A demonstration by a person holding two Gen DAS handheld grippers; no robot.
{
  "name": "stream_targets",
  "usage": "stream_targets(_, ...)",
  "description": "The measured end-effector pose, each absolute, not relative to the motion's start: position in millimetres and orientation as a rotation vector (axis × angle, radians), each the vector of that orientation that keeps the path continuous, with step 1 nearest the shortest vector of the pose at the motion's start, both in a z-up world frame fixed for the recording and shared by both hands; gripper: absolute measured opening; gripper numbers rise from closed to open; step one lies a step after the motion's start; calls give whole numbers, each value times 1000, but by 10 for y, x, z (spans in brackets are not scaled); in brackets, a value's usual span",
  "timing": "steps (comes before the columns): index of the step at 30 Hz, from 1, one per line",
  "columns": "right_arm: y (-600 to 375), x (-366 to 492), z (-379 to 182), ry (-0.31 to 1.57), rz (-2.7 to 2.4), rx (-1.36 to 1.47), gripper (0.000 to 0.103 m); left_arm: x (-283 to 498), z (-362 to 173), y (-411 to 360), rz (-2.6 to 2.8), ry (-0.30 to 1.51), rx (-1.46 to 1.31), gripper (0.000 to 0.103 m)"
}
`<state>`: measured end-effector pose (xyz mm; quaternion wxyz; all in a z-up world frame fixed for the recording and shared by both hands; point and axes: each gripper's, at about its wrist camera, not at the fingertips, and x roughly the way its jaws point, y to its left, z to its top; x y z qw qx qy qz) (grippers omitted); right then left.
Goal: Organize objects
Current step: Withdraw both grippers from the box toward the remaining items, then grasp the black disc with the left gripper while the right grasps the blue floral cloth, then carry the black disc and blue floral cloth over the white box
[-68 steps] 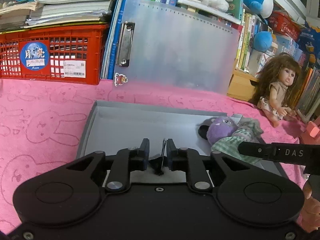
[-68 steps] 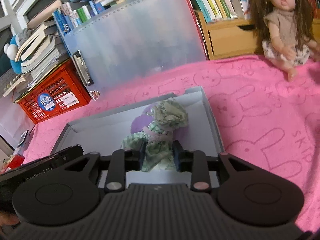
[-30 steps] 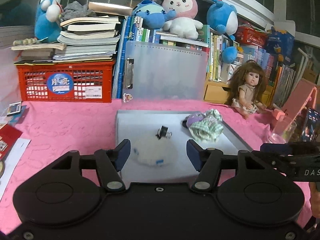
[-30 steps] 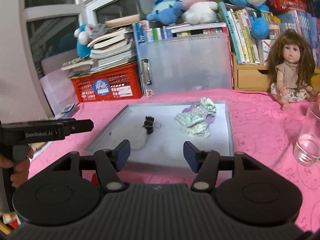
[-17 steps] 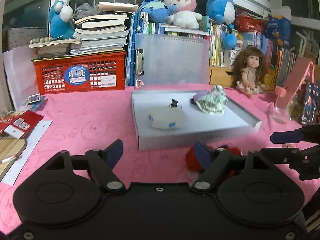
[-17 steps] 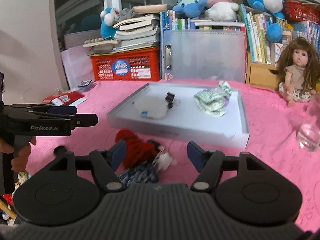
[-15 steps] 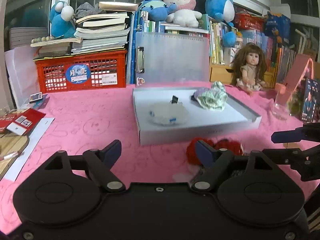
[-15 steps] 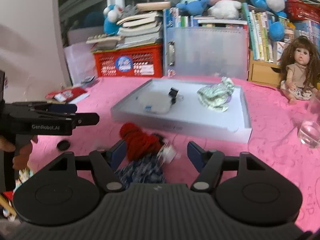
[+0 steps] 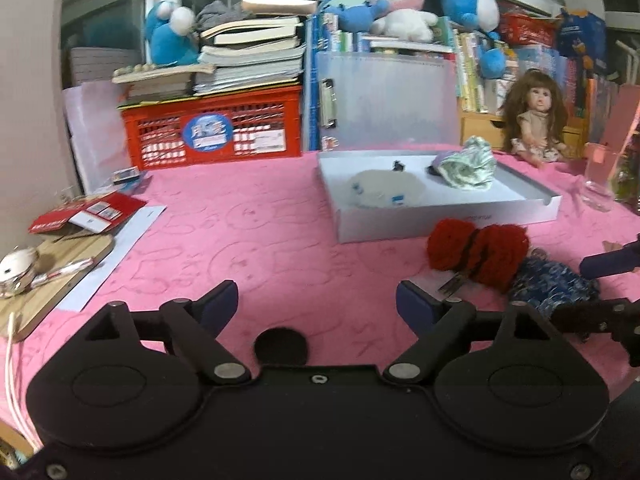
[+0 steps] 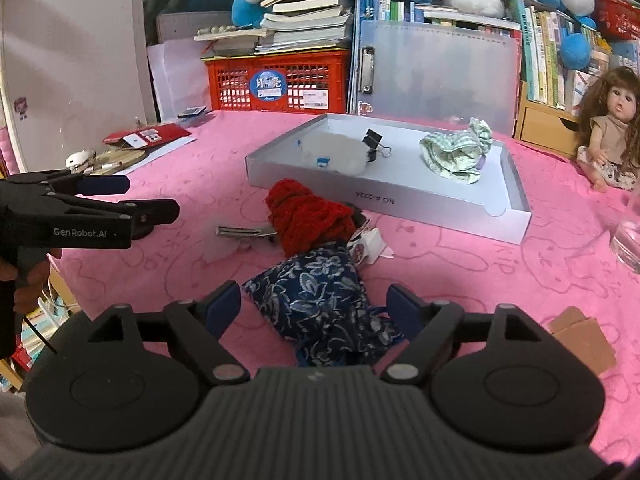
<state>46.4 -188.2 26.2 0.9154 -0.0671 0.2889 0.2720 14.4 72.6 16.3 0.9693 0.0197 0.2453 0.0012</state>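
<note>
Pink rabbit-print cloth (image 9: 248, 216): covers the whole tabletop, every item rests on it.
Back wall: red plastic crate (image 9: 212, 130) under stacked books, a frosted plastic folder (image 9: 386, 100) upright beside it, plush toys on top, a long-haired doll (image 9: 536, 120) seated at the right.
Shallow grey cardboard tray (image 10: 400, 196): mid-table; inside lie a white fluffy pad (image 10: 334, 152), a black binder clip (image 10: 374, 142) touching it, and a crumpled green checked cloth (image 10: 458, 152) well apart.
Red yarn-haired rag doll in blue floral dress (image 10: 320, 280): lies on the cloth just in front of the tray, head toward it.
Right gripper (image 10: 314, 306): jaws have just been opening and stand wide; the dress lies between the fingers, pads not pressing.
Left gripper (image 9: 316, 300): jaws spread wide, nothing between them but bare cloth; a black round disc (image 9: 280, 346) sits just under it.
In the way: the tray wall stands right behind the doll's head.
Right view only: clear drinking glass (image 10: 628, 240) at the right edge, a brown card piece (image 10: 582, 342), a metal clip beside the red hair.
Left view only: wooden board (image 9: 52, 276) at the left edge.
</note>
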Motion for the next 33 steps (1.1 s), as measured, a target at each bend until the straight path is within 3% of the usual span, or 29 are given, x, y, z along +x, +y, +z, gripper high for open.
stream_targets(6,-1835,475,225,598,547,-167,88,96,46,831,34,531,17,73)
stream_targets(10,-1812,477,214,598,538,-179,88,91,-22,875,37,562,-10,54)
stream_targets(14,-1797,484,194,595,527,-187,88,82,-41,872,43,560,-7,42)
stream_targets(16,-1786,495,183,596,526,-192,88,74,-38,863,45,557,-8,29)
stream_targets(18,-1763,507,173,600,525,-201,83,76,-31,858,51,556,-13,30)
stream_targets(19,-1754,512,170,604,528,-205,68,74,-26,858,59,553,-20,30)
stream_targets(22,-1760,495,200,596,523,-192,51,71,16,855,55,540,-39,30)
stream_targets(33,-1963,492,416,547,524,-61,46,153,213,698,-2,510,-32,30)
